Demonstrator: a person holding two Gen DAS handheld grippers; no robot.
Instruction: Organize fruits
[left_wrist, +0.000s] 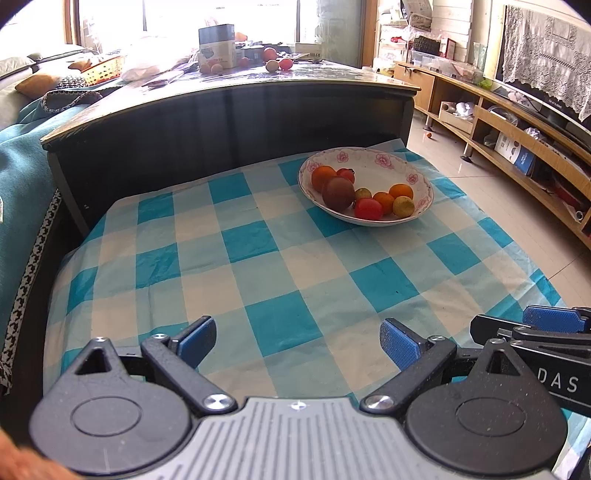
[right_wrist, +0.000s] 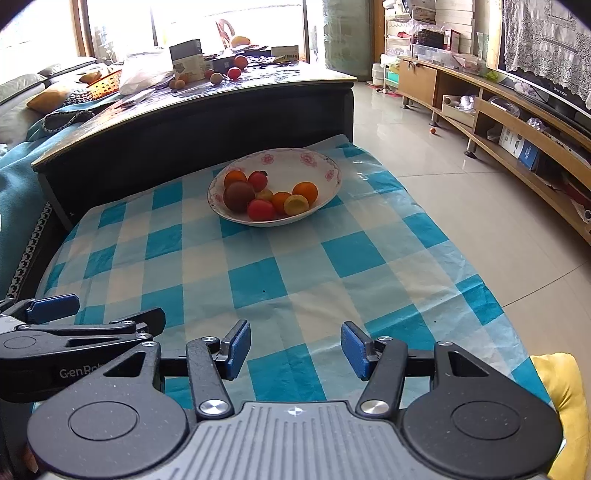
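A white floral bowl (left_wrist: 413, 168) stands at the far right of the blue checked tablecloth (left_wrist: 258, 266). It holds several fruits: oranges (left_wrist: 322, 176), a dark brown round fruit (left_wrist: 338, 194), red ones (left_wrist: 368, 208) and yellow-green ones (left_wrist: 403, 206). The bowl (right_wrist: 325, 173) and its fruits (right_wrist: 239, 195) also show in the right wrist view. My left gripper (left_wrist: 297, 345) is open and empty over the near cloth. My right gripper (right_wrist: 294, 349) is open and empty beside it, to its right.
A dark higher table (left_wrist: 229, 122) stands behind the cloth, with boxes, bags and more loose fruit (left_wrist: 272, 61) on top. A sofa with a teal throw (left_wrist: 18, 192) is on the left. A wooden TV bench (right_wrist: 509, 122) lines the right wall. A yellow cushion (right_wrist: 565, 398) lies near right.
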